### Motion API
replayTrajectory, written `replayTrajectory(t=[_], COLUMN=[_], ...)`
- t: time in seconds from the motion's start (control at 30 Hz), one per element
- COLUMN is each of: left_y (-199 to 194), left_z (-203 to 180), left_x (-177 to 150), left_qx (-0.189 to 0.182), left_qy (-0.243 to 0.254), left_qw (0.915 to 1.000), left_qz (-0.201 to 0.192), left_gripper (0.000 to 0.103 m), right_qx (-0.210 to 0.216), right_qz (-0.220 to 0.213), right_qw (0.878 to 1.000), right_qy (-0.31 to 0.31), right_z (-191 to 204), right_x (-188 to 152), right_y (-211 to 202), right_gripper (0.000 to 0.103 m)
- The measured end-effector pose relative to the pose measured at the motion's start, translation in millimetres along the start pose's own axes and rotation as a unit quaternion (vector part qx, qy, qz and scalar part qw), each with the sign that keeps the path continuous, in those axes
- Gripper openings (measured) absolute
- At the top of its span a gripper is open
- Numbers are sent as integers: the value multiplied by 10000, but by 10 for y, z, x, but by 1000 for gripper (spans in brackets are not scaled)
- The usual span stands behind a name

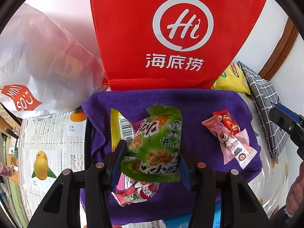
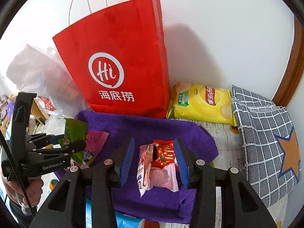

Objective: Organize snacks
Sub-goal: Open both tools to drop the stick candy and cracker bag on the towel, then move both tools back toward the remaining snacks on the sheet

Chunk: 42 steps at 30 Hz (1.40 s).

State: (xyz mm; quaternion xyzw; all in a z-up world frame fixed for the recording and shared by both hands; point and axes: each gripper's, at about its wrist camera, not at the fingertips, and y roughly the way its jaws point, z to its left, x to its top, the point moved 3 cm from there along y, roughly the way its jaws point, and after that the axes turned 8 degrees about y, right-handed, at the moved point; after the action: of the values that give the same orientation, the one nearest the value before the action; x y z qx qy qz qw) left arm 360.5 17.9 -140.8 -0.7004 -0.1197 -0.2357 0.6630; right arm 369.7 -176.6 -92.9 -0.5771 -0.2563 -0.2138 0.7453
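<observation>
My left gripper [image 1: 150, 159] is shut on a green snack packet [image 1: 157, 142] and holds it above the purple towel [image 1: 195, 102]; the right wrist view shows the packet [image 2: 75, 131] lifted in that gripper [image 2: 70, 144]. Under it lie a yellow packet [image 1: 116, 127] and a pink-red packet [image 1: 136, 191]. My right gripper [image 2: 154, 161] is open, its blue pads either side of a small pile: a pink bear-print packet [image 2: 145, 163], a red candy packet [image 2: 164, 153] and a pale pink packet [image 2: 161, 177]. The pile also shows in the left wrist view [image 1: 228, 136].
A red paper bag [image 2: 121, 60] stands behind the towel against the wall. A white plastic bag [image 1: 38, 60] lies left of it. A yellow chip bag [image 2: 203, 102] and a grey checked fabric bag [image 2: 266, 138] lie at the right. A fruit-print tablecloth [image 1: 51, 144] covers the table.
</observation>
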Motion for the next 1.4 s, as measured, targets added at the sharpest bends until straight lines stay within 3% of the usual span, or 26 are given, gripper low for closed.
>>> replayTrajectory(t=[0.27,0.43,0.77,1.27,1.4], left_y=[33,76,-89,-390,-461], left_z=[-13,24,29,47,79], left_x=[12,6,40,81,82], left_qx=[15,154,-90,-123,-184], left_qy=[42,-10,-75,-87,-148], left_qw=[10000,9997,9998,9982,9976], left_qz=[71,185,-132,-575,-648], left_gripper=[51,53,61,64,64], right_qx=[-42,-284,-257,-174,-286], right_qz=[44,21,16,-257,-263], right_qw=[9999,9990,9989,9973,9974], right_qy=[-162,-351,-392,-663,-602], right_z=[60,86,100,270,280], right_x=[-30,-45,-36,-41,-29], right_y=[25,45,40,-154,-192], right_gripper=[45,46,46,72,72])
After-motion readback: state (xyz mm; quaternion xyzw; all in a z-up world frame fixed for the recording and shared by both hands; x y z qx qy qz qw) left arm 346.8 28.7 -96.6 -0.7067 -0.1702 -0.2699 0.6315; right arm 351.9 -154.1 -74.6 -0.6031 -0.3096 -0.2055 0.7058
